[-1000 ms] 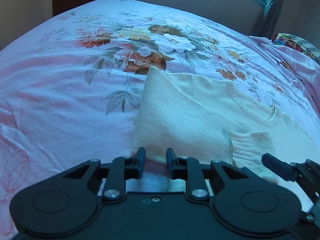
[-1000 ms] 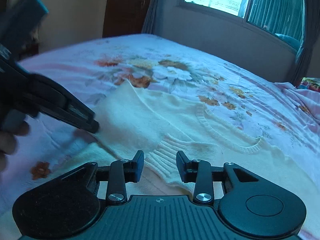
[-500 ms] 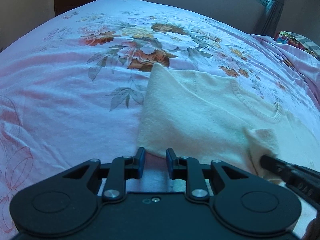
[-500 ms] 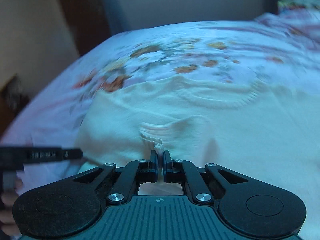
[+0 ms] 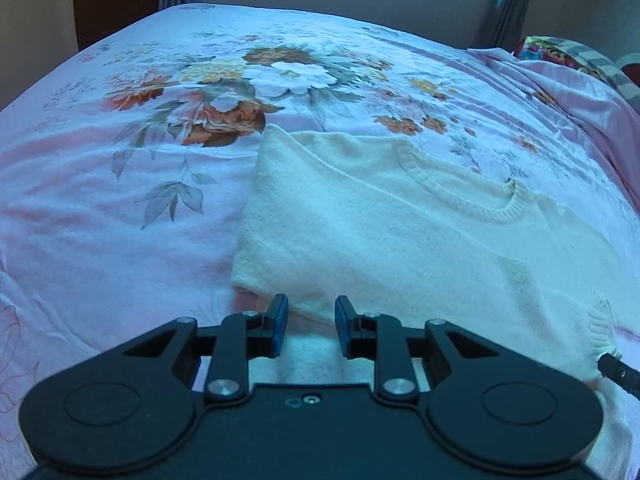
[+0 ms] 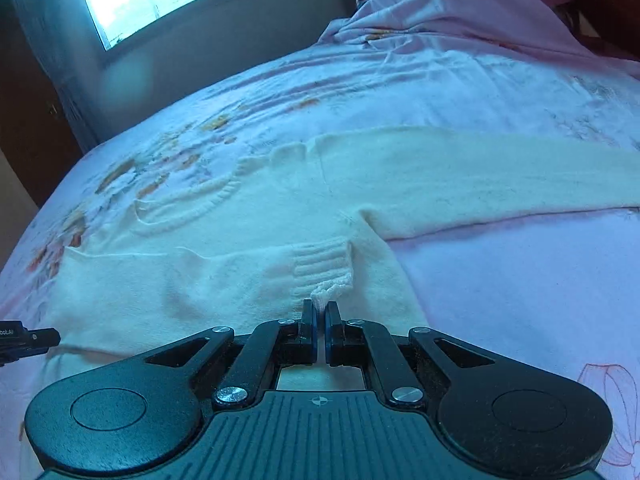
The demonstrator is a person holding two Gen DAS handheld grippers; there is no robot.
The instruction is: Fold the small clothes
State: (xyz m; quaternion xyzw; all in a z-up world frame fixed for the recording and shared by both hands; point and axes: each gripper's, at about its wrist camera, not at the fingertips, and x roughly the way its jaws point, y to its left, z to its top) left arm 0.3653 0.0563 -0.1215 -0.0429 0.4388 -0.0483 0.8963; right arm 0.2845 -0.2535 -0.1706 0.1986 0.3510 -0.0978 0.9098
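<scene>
My right gripper point(image 6: 320, 309) pinches the sweater point(image 6: 248, 248) cuff point(image 6: 320, 266). My left gripper point(image 5: 307, 312), jaws spread, straddles its hem on the bed point(image 5: 100, 208).

Bare bedsheet point(image 5: 100, 240) lies open to my left of the cream sweater point(image 5: 400, 232). To my right, its outstretched sleeve point(image 6: 480, 184) crosses the bed, and a bunched pink blanket point(image 6: 460, 12) rises beyond.
</scene>
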